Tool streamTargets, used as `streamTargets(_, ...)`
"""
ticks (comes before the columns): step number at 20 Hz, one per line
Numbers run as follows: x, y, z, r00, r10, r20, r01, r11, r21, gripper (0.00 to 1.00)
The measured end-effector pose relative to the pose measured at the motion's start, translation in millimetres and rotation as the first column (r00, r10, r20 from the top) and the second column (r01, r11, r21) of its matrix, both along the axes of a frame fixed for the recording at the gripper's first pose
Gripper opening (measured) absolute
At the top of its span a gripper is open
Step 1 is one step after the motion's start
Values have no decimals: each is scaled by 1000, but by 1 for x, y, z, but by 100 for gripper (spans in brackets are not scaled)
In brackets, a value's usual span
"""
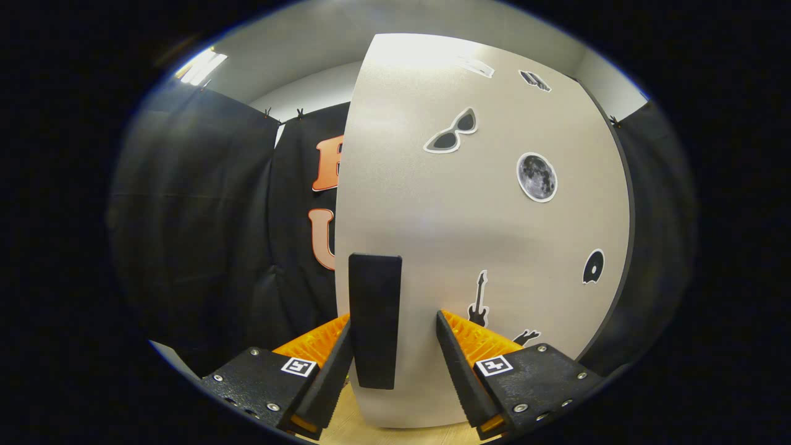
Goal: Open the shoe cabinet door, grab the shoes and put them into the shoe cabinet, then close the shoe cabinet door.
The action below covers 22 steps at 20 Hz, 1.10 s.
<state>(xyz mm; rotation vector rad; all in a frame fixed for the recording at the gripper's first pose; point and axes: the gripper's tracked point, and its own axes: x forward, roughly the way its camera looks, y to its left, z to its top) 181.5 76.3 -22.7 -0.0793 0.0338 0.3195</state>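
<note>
Gripper (394, 346) — fingers spread, straddling black handle (374, 321), left finger touching it, right one apart. Handle upright near left edge of shoe cabinet door (469, 235) — grey panel bearing stickers, just ahead.

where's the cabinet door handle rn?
Gripper view: the door handle stands upright near the shoe cabinet door's left edge, between the open claw's fingers, nearer the left one.

Cloth-walled recording booth (204, 204), stickered cabinet door (469, 235)
</note>
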Motion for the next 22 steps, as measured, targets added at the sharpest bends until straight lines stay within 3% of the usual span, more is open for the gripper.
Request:
streamTargets(9,-8,-6,10,999,-38,-6,38,999,25,82)
streamTargets(22,-102,-47,23,992,-128,-3,128,992,12,82)
